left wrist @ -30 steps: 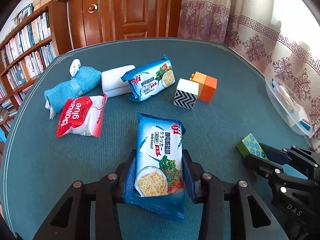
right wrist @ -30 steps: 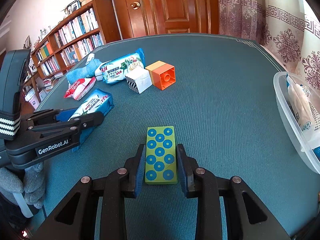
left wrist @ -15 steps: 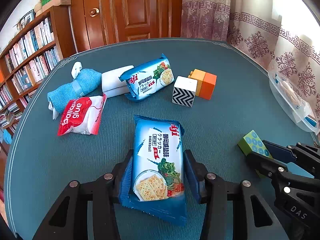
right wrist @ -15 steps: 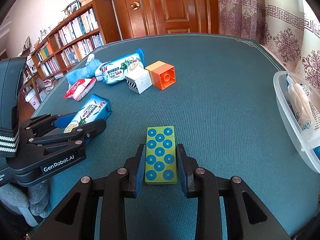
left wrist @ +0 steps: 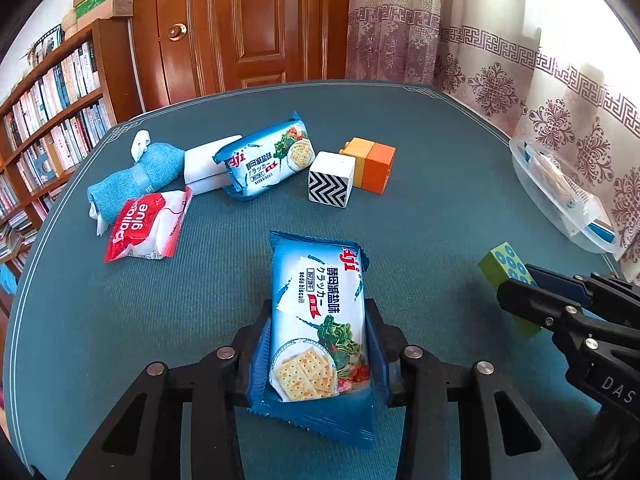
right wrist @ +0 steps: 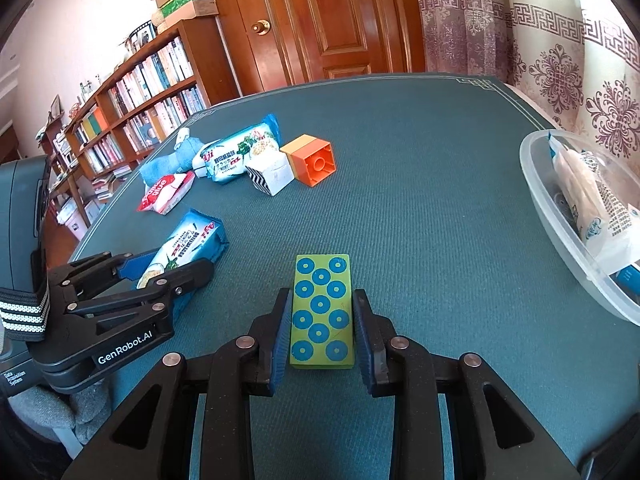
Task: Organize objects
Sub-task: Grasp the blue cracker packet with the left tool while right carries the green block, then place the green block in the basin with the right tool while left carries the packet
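My left gripper (left wrist: 318, 316) is shut on a blue soda cracker packet (left wrist: 316, 320), held just above the green table. It also shows in the right wrist view (right wrist: 184, 248). My right gripper (right wrist: 320, 308) is shut on a green block with blue dots (right wrist: 322, 312), low over the table; the block shows at the right of the left wrist view (left wrist: 506, 270). Farther back lie a second cracker packet (left wrist: 266, 164), a red and white balloon glue packet (left wrist: 144, 224), a rolled blue towel (left wrist: 132, 180), a white pack (left wrist: 204, 164), a zigzag cube (left wrist: 330, 184) and an orange block (left wrist: 372, 164).
A clear plastic bin (right wrist: 576, 216) with packets inside stands at the table's right edge. A bookshelf (right wrist: 132, 104) and a wooden door (right wrist: 328, 20) are behind the table. Curtains (left wrist: 560, 92) hang on the right.
My left gripper has lifted and drawn back slightly with the cracker packet. My right gripper and the green block have stayed still.
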The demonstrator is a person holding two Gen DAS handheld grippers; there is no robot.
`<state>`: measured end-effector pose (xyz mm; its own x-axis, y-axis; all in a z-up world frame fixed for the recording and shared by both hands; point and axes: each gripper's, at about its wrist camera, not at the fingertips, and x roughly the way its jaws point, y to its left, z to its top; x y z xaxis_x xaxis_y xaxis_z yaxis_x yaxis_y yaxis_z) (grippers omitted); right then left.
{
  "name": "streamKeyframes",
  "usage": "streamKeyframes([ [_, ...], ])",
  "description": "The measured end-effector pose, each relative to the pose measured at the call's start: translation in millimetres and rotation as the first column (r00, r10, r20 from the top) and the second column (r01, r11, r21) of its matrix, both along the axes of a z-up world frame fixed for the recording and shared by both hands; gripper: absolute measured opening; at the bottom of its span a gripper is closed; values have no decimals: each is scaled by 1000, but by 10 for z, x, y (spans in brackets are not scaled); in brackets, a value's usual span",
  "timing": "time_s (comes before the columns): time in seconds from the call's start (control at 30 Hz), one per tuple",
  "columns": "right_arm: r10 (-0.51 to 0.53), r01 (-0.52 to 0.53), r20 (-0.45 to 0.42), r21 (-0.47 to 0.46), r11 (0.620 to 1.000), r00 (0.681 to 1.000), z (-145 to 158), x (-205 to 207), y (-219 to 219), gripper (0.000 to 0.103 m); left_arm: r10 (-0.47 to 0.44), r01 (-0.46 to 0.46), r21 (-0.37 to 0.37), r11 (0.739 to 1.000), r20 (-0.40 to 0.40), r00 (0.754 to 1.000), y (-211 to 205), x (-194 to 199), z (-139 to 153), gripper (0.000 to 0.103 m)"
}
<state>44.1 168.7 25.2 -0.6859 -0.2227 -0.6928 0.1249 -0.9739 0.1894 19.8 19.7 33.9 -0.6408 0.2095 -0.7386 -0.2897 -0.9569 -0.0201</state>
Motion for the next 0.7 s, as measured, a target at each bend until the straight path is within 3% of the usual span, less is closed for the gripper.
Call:
streamKeyframes([
  [0.33, -166, 165, -96, -10, 986, 981, 383, 156, 646, 30, -64, 65, 18, 998, -24, 998, 245, 60, 179, 43],
  [0.7, -364, 370, -159, 6, 929, 918, 625, 115, 1427, 30, -110, 111, 9, 994, -41, 993, 440, 108, 279, 43],
])
